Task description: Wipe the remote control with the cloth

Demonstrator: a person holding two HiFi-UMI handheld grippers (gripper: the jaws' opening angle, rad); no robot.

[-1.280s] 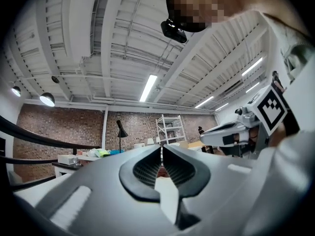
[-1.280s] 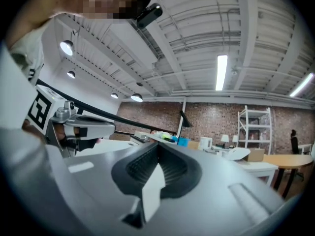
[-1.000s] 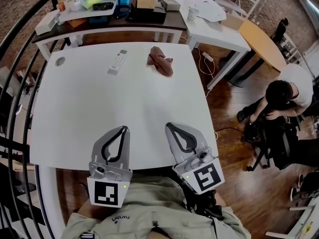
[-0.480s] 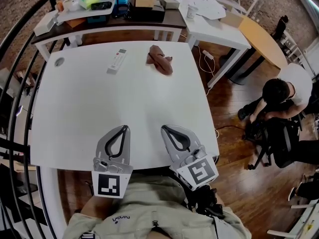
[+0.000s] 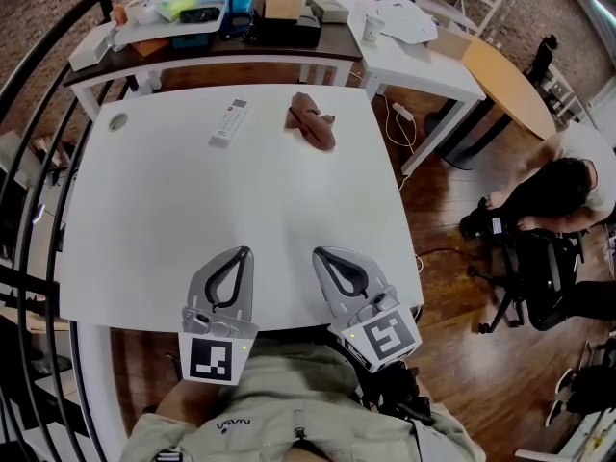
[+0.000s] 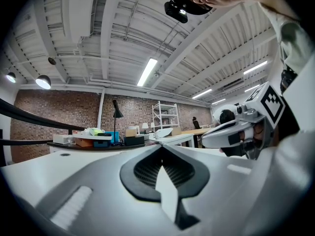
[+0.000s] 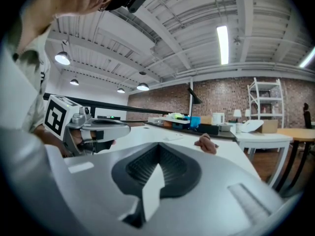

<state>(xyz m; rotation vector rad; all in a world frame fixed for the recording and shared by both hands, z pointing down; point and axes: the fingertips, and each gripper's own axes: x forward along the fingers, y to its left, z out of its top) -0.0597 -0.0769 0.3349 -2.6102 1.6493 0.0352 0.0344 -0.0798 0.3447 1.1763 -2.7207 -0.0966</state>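
Grippers are held side by side over the near edge of the white table [image 5: 144,219], close to the person's body. The left gripper [image 5: 242,251] has its jaws pressed together with nothing between them; its own view shows the dark ribbed pads meeting at the tip. The right gripper [image 5: 319,251] is closed and empty in the same way, and it is angled slightly inward toward the left one. Both point across the tabletop toward its far side.

Well apart from them, near the far edge, lies the remote control [image 5: 228,121]. It is a slim, pale rectangular bar lying flat, its long axis running roughly away from the person with a slight tilt. Its buttons are too small to make out. To its right, not touching it, sits the cloth [image 5: 311,119], reddish brown and crumpled into a loose heap. The right gripper view shows it as a low lump on the far tabletop. Beyond the white table stands a dark, cluttered side table [image 5: 212,52].
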